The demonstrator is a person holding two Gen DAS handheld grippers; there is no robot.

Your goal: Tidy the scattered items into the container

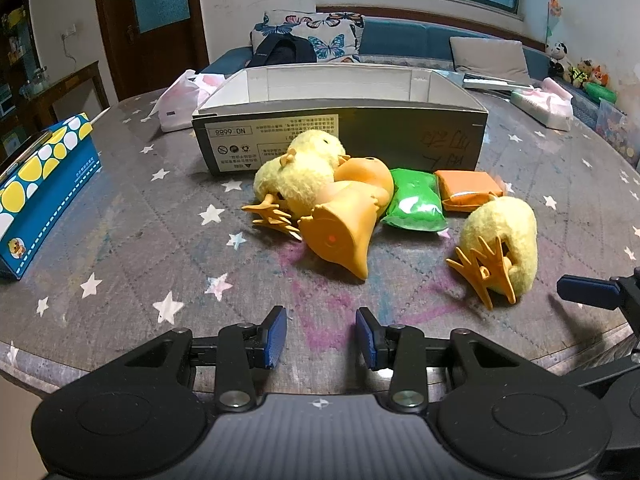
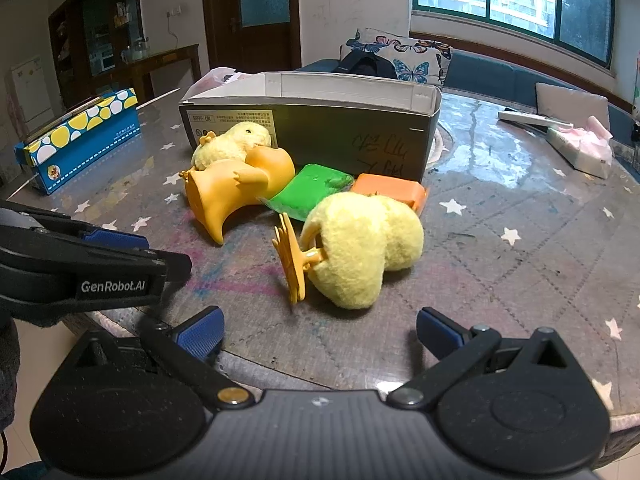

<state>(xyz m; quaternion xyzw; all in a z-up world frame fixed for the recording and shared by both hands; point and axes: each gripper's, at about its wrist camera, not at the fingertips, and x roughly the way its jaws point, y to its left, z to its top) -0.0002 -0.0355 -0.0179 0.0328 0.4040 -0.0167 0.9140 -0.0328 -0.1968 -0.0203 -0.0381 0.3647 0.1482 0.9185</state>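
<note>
An open grey cardboard box (image 1: pixel 340 136) (image 2: pixel 352 132) stands at the table's middle back. In front of it lie a yellow plush chick (image 1: pixel 304 168) (image 2: pixel 228 146), an orange plastic duck toy (image 1: pixel 348 216) (image 2: pixel 232 192), a green packet (image 1: pixel 414 202) (image 2: pixel 312 190), an orange packet (image 1: pixel 468 188) (image 2: pixel 390 190) and a second plush chick (image 1: pixel 504 244) (image 2: pixel 360 248) on its side. My left gripper (image 1: pixel 321 338) is open and empty, just short of the orange toy. My right gripper (image 2: pixel 318 336) is open and empty, just short of the second chick.
A blue tissue box (image 1: pixel 40 188) (image 2: pixel 84 140) with yellow dots stands at the left. White and pink bags (image 1: pixel 180 100) lie behind the box. A tissue pack and papers (image 2: pixel 576 148) lie at the right. The round table has a star-patterned cover (image 1: pixel 140 248).
</note>
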